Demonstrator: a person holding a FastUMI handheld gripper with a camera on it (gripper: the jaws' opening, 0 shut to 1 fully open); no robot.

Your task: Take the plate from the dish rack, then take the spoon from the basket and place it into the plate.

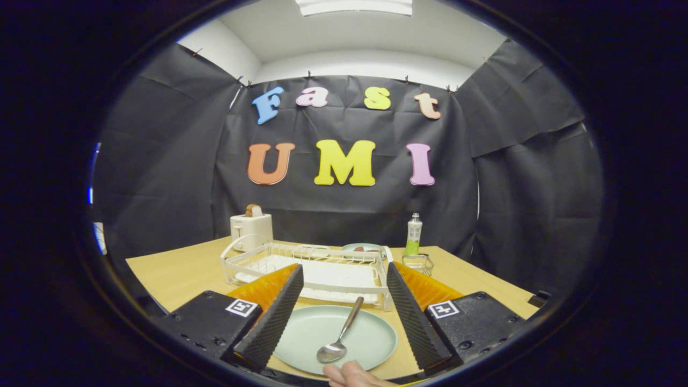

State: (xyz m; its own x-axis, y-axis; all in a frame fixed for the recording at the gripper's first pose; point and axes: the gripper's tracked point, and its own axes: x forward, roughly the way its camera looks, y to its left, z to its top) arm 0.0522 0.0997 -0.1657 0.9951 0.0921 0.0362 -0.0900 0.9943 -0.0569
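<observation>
Two fingers of the gripper [341,306] stand spread wide apart with nothing held between them, hanging over the near part of the table [177,274]. Between and just below them lies the plate [371,338], flat on the table just in front of the dish rack [322,269]. The spoon [339,334] rests on the plate, bowl toward the near rim and handle pointing up toward the rack, its tip reaching about to the far rim.

By the look of it, both parts of the task are met, so the step in hand is only to back away cleanly. Doing that well means keeping the fingers apart and drawing straight back and up, so that neither one catches the spoon handle or nudges the plate rim.

A hand [352,374] shows just beside the plate's near edge, cut off, so what it is doing cannot be told. Beyond the rack stand a toaster [251,230], a bottle [413,234] and a small wire basket [417,263]; something round lies behind the rack, possibly a bowl, too small to make out. The plate's left edge is hidden by a finger.
</observation>
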